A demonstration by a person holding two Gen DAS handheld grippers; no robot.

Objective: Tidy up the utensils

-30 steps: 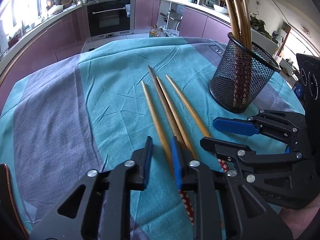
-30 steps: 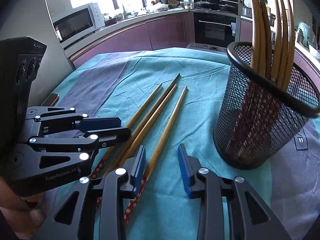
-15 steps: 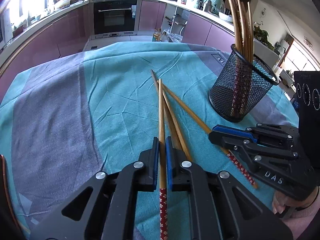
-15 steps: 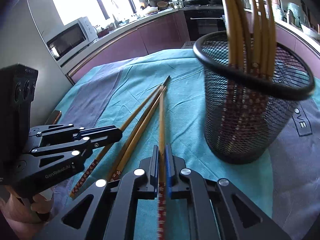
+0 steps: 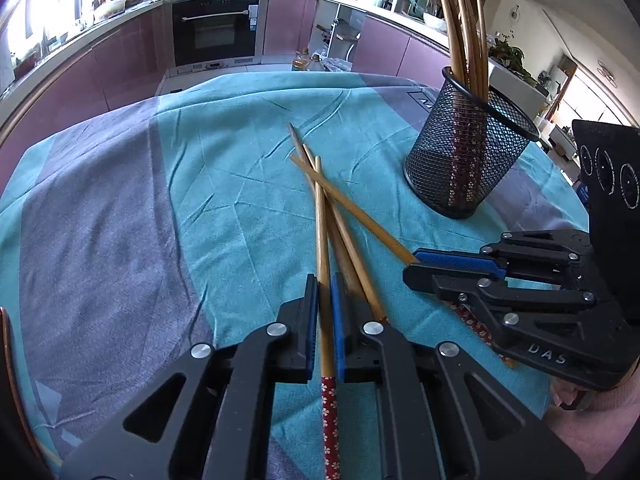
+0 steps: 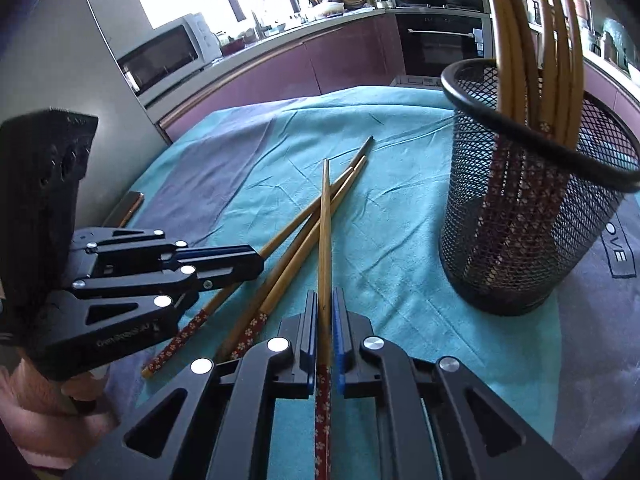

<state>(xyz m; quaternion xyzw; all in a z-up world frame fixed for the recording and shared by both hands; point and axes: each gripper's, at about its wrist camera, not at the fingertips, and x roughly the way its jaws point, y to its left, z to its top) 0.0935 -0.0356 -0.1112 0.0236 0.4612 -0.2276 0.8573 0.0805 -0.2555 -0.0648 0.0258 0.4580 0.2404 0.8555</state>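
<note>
- Left wrist view, far left: striped teal and grey tablecloth (image 5: 120, 220) covers the table, kitchen cabinets curving behind it.
- Centre: the left gripper (image 5: 324, 292) has its blue pads pressed onto one chopstick (image 5: 320, 232), whose red flowered end pokes back between the arms. The tip of that stick crosses two loose chopsticks (image 5: 344, 236) lying on the cloth.
- Right: the right gripper (image 5: 416, 266) comes in from the side, its fingers closed on another chopstick (image 5: 352, 210) that slants across the pile.
- Far right: a black mesh holder (image 5: 468, 152) stands upright on the cloth, well apart from the pile, with several chopsticks standing in it.
- Right wrist view: the right gripper (image 6: 325, 308) is clamped on its stick (image 6: 325, 232); the left gripper (image 6: 256, 262) sits to the left, the holder (image 6: 520, 216) to the right.
</note>
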